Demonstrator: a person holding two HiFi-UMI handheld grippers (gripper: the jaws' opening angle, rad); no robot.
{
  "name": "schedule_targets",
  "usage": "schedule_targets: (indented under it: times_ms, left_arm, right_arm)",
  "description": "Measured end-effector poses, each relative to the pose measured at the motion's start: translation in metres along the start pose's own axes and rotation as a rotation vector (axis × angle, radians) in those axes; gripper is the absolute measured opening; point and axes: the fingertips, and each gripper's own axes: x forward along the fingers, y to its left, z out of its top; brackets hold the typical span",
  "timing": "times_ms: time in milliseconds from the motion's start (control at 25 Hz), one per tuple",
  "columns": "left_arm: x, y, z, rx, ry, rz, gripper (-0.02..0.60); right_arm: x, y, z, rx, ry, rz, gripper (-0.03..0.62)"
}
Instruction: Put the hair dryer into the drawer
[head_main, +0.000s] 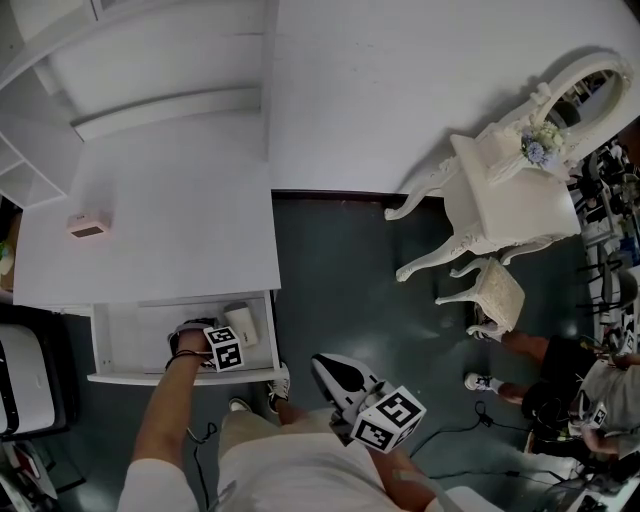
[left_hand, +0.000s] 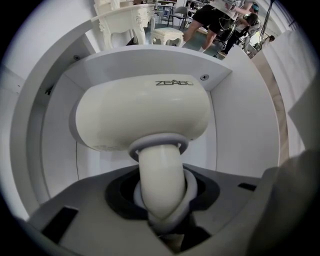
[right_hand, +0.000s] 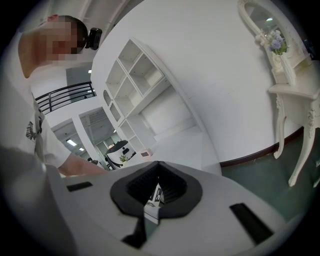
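two grippers, one load. my left gripper (head_main: 222, 347) points down into the open drawer (head_main: 130, 340) of the white desk (head_main: 170, 230), jaws part closed on the hair dryer (left_hand: 142, 117) handle; dryer body sits inside the drawer. my right gripper (head_main: 335, 372): jaws together, empty, above the dark green floor (head_main: 330, 280). a small pink box (head_main: 88, 226) rests on the desk.
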Motion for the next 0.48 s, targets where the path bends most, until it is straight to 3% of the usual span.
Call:
schedule_targets:
  times_ms: [480]
  left_arm:
    - [-0.0004,-0.0013,0.0005,-0.004,0.007,0.001,0.15]
  right_arm:
    - [-0.0037,-0.0054,0.0024,0.01,-0.008,-0.005,0.008]
